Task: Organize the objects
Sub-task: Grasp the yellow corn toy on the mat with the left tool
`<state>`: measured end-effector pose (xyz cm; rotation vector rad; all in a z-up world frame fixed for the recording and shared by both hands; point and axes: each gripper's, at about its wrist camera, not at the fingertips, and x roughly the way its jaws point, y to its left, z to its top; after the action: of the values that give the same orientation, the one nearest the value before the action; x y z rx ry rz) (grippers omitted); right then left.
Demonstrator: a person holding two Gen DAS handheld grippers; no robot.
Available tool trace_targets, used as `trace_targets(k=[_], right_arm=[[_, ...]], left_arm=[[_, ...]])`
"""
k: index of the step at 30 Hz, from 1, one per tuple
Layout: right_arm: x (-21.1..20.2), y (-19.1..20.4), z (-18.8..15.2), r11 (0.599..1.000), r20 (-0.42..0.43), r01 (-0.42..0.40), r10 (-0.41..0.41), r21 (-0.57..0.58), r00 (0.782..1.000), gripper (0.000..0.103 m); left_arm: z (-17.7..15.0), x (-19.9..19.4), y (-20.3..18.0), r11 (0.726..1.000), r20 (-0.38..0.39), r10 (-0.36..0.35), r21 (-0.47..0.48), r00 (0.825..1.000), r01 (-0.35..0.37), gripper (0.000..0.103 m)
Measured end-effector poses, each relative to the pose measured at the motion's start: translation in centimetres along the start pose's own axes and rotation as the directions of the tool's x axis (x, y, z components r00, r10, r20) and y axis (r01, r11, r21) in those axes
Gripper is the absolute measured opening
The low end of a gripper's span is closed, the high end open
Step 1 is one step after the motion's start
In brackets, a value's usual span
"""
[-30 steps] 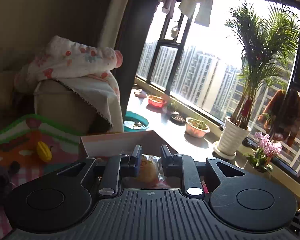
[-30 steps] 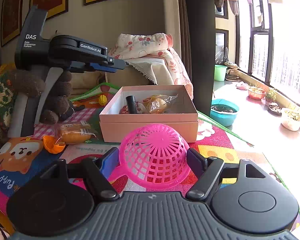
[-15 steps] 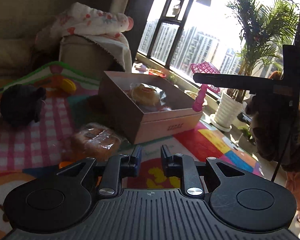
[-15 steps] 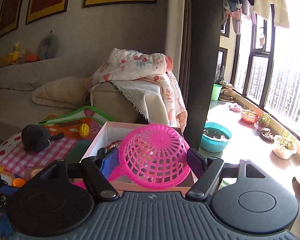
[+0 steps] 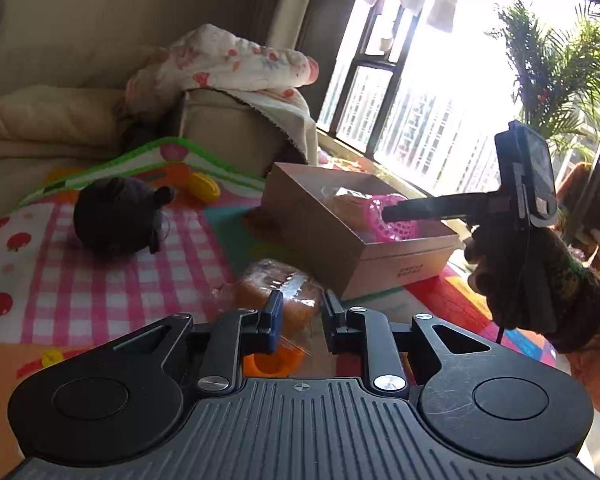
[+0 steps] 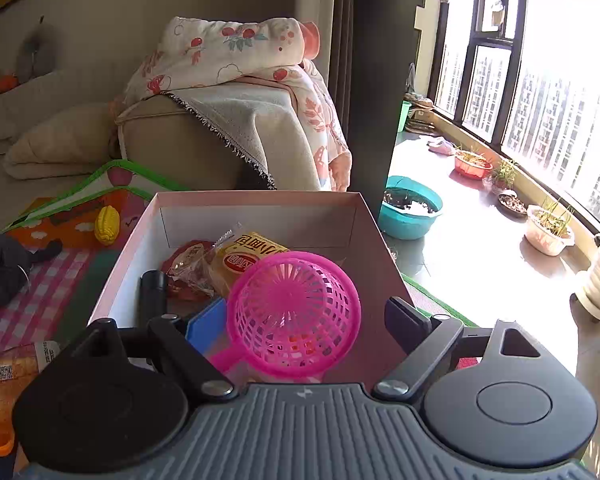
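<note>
Pink strainer basket lay over the near edge of the cardboard box as the right gripper spread its fingers, pads clear of it. Earlier it was clamped; one item was delivered. The left gripper, fingers narrow and empty, neared the wrapped bread on the play mat.
</note>
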<state>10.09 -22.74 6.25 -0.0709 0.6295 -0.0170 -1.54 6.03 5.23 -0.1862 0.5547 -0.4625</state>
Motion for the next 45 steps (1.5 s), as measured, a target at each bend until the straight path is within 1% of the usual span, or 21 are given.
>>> trace_targets(k=[4, 6, 7, 9, 11, 14, 16, 18, 19, 21, 24, 25, 26, 28, 29, 32, 34, 37, 39, 42, 45], right_arm=[[-2.5, -0.4, -1.3, 1.0, 0.076, 0.025, -0.024, -0.003, 0.997, 0.094], [-4.1, -0.4, -2.3, 1.0, 0.121, 0.017, -0.016, -0.006, 0.992, 0.095], [-5.0, -0.4, -2.9, 1.0, 0.141, 0.009, -0.008, -0.008, 0.99, 0.098], [-6.3, -0.5, -4.4, 1.0, 0.145, -0.023, 0.022, 0.01, 0.989, 0.099], [-7.3, -0.6, -6.1, 0.995, 0.123, -0.085, 0.079, 0.043, 0.989, 0.099], [-8.0, -0.5, -8.7, 0.984, 0.126, -0.16, 0.15, 0.072, 0.981, 0.099], [-8.1, -0.2, -10.0, 0.986, 0.146, -0.152, 0.141, 0.072, 0.979, 0.099], [-8.6, 0.0, -10.1, 0.986, 0.178, -0.153, 0.14, 0.064, 0.974, 0.1], [-8.7, -0.1, -10.0, 0.983, 0.198, -0.169, 0.153, 0.066, 0.968, 0.101], [-8.6, -0.1, -10.1, 0.982, 0.191, -0.178, 0.162, 0.067, 0.968, 0.101], [-8.7, -0.4, -10.1, 0.976, 0.217, -0.206, 0.187, 0.072, 0.958, 0.102], [-8.7, -0.4, -10.1, 0.974, 0.22, -0.214, 0.194, 0.072, 0.956, 0.103], [-8.8, -0.5, -10.1, 0.974, 0.222, -0.215, 0.194, 0.073, 0.956, 0.103], [-8.9, -0.5, -10.2, 0.974, 0.228, -0.214, 0.192, 0.078, 0.955, 0.103], [-9.0, -0.6, -10.2, 0.973, 0.23, -0.216, 0.193, 0.078, 0.954, 0.103], [-9.0, -0.5, -10.2, 0.973, 0.23, -0.216, 0.194, 0.076, 0.954, 0.103], [-8.9, -0.5, -10.2, 0.973, 0.222, -0.22, 0.199, 0.074, 0.955, 0.103], [-8.8, -0.4, -10.3, 0.972, 0.222, -0.226, 0.205, 0.072, 0.953, 0.103], [-8.8, -0.5, -10.3, 0.971, 0.222, -0.225, 0.204, 0.075, 0.953, 0.103], [-8.8, -0.5, -10.3, 0.971, 0.218, -0.224, 0.201, 0.084, 0.955, 0.103], [-8.5, -0.8, -10.1, 0.969, 0.205, -0.225, 0.2, 0.104, 0.958, 0.103]], left_arm=[[4.7, 2.3, 2.0, 0.992, 0.026, 0.035, -0.118, 0.999, -0.032, 0.023], [7.6, 4.7, 3.2, 0.984, 0.013, 0.058, -0.171, 0.998, -0.055, 0.023], [9.1, 6.2, 3.8, 0.977, -0.007, 0.065, -0.201, 0.998, -0.065, 0.023], [11.5, 9.5, 5.2, 0.958, -0.065, 0.069, -0.274, 0.996, -0.084, 0.023], [13.4, 13.2, 6.9, 0.926, -0.131, 0.083, -0.357, 0.988, -0.125, 0.023], [14.7, 17.1, 8.4, 0.887, -0.188, 0.159, -0.403, 0.969, -0.224, 0.023], [15.0, 19.0, 8.9, 0.87, -0.229, 0.194, -0.409, 0.954, -0.275, 0.024], [15.0, 20.6, 9.0, 0.862, -0.264, 0.213, -0.402, 0.941, -0.309, 0.024], [15.1, 21.2, 8.9, 0.861, -0.277, 0.22, -0.395, 0.935, -0.32, 0.024], [15.3, 22.5, 8.6, 0.865, -0.298, 0.239, -0.366, 0.924, -0.342, 0.024], [15.2, 24.3, 7.7, 0.866, -0.319, 0.304, -0.3, 0.898, -0.4, 0.025], [15.1, 24.7, 7.5, 0.863, -0.33, 0.321, -0.284, 0.888, -0.418, 0.027], [14.9, 25.1, 7.5, 0.859, -0.337, 0.327, -0.283, 0.883, -0.427, 0.039], [14.4, 25.7, 7.7, 0.85, -0.344, 0.338, -0.288, 0.876, -0.442, 0.048], [14.3, 26.1, 7.9, 0.844, -0.344, 0.348, -0.29, 0.872, -0.451, 0.045], [14.4, 26.6, 8.6, 0.837, -0.318, 0.356, -0.31, 0.879, -0.451, 0.045], [14.8, 27.2, 8.7, 0.845, -0.313, 0.355, -0.294, 0.881, -0.446, 0.045], [15.2, 27.8, 8.9, 0.862, -0.294, 0.348, -0.274, 0.89, -0.427, 0.045], [15.2, 28.0, 8.9, 0.875, -0.284, 0.338, -0.255, 0.897, -0.41, 0.036], [14.5, 27.1, 8.5, 0.896, -0.28, 0.297, -0.25, 0.913, -0.368, 0.035], [13.3, 24.9, 6.7, 0.937, -0.284, 0.225, -0.199, 0.932, -0.287, 0.035]])
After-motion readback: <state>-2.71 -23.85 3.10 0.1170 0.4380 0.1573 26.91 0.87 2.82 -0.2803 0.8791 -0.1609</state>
